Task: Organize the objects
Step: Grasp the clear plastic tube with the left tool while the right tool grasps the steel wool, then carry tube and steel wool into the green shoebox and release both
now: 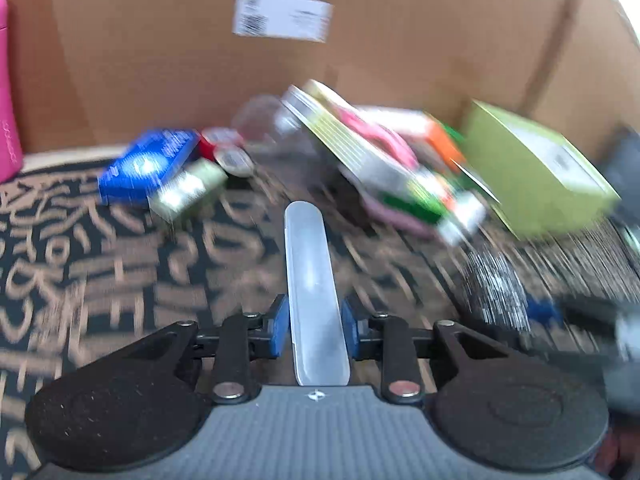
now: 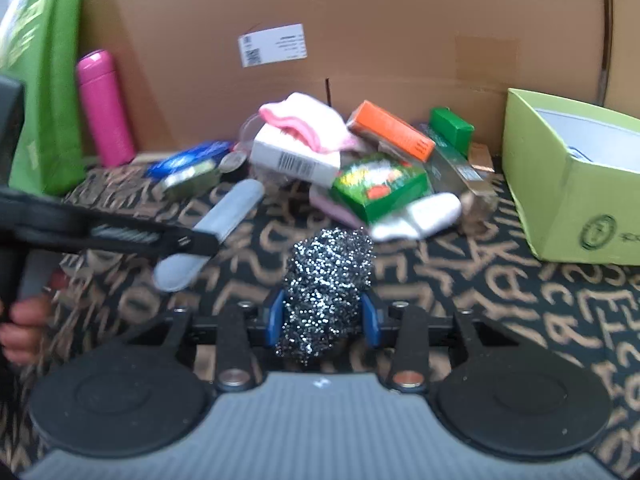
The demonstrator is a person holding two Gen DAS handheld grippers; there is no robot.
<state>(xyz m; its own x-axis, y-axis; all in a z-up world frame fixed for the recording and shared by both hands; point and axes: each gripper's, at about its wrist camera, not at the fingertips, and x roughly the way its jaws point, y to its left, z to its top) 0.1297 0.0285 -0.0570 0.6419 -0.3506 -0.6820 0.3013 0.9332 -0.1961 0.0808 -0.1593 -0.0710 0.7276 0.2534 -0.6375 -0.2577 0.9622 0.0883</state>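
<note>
My left gripper (image 1: 316,332) is shut on a long translucent grey case (image 1: 310,280), which sticks out forward between the blue pads. In the right wrist view the same case (image 2: 228,220) shows slanted at the left, held by the left gripper (image 2: 192,244). My right gripper (image 2: 323,316) is shut on a glittering steel wool scourer (image 2: 328,284), with both blue pads pressed into its sides. A mixed pile lies ahead against the cardboard: an orange box (image 2: 390,132), a green box (image 2: 380,186), a white box (image 2: 296,156) and pink cloth (image 2: 304,120).
A lime green open box (image 2: 560,184) stands at the right. A pink bottle (image 2: 106,108) and a green bag (image 2: 44,80) stand at the left, and a blue packet (image 2: 188,160) lies near them. A cardboard wall (image 2: 360,20) closes the back. The patterned mat (image 2: 520,300) covers the surface.
</note>
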